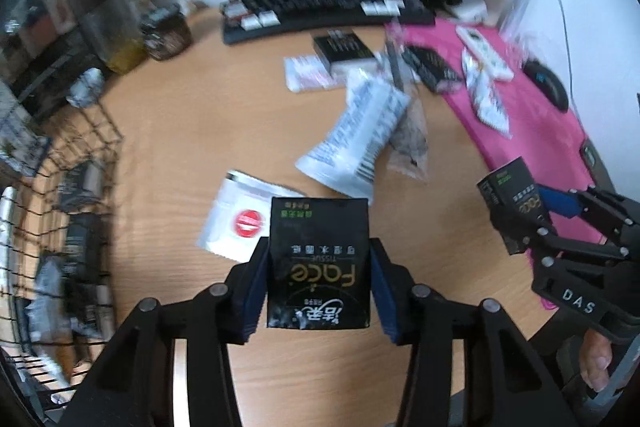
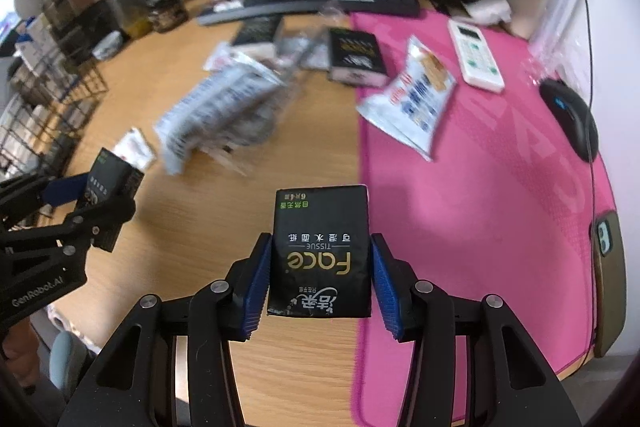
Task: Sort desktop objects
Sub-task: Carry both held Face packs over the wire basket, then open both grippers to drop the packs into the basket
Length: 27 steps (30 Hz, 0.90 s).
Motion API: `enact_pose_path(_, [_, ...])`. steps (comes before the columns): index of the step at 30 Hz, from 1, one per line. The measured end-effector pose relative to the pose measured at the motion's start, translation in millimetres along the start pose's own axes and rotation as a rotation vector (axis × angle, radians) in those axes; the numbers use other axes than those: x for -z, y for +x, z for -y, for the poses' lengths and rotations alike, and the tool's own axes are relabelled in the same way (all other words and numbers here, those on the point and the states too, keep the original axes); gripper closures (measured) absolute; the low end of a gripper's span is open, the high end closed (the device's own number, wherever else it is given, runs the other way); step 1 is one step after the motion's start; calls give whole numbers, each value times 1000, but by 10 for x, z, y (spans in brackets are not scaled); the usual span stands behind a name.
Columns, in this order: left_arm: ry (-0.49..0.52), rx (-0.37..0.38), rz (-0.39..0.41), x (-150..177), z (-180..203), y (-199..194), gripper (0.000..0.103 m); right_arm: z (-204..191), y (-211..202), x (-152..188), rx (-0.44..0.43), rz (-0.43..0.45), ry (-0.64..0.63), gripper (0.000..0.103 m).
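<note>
My left gripper (image 1: 319, 281) is shut on a black "Face" tissue pack (image 1: 319, 259) and holds it above the wooden desk (image 1: 180, 115). My right gripper (image 2: 320, 275) is shut on a second black tissue pack (image 2: 320, 251) over the edge of the pink mat (image 2: 480, 187). Each gripper shows in the other's view, the right one (image 1: 516, 207) at the right, the left one (image 2: 108, 187) at the left. More black tissue packs (image 2: 356, 55), white snack packets (image 1: 360, 131) and a white sachet with a red mark (image 1: 236, 215) lie on the desk.
A black wire basket (image 1: 72, 211) with items stands at the left. A keyboard (image 1: 320, 7) and monitor sit at the back. A white remote (image 2: 474, 55), a black mouse (image 2: 572, 119) and a phone (image 2: 606, 267) lie on the pink mat.
</note>
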<state>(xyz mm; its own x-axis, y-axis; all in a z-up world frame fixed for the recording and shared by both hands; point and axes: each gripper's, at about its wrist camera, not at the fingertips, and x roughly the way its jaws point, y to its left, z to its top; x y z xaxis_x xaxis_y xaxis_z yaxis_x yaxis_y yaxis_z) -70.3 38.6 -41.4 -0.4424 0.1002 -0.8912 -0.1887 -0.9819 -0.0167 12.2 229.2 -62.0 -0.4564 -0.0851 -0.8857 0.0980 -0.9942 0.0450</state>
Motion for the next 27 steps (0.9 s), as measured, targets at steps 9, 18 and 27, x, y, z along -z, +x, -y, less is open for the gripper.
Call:
enact_pose_path(9, [-174,-90,175,139,-780,-826,51,-936,-436,-304,-163,108,-169,56])
enact_pose_path(18, [-409,-189,259,579,-1840,-1334,51,-2330,-806,-497,-322,194,-401,56])
enact_pose_path(27, [-495,-221,197,856,-2294,-1214,51,-3136,-677,-354,-385,157,-531,56])
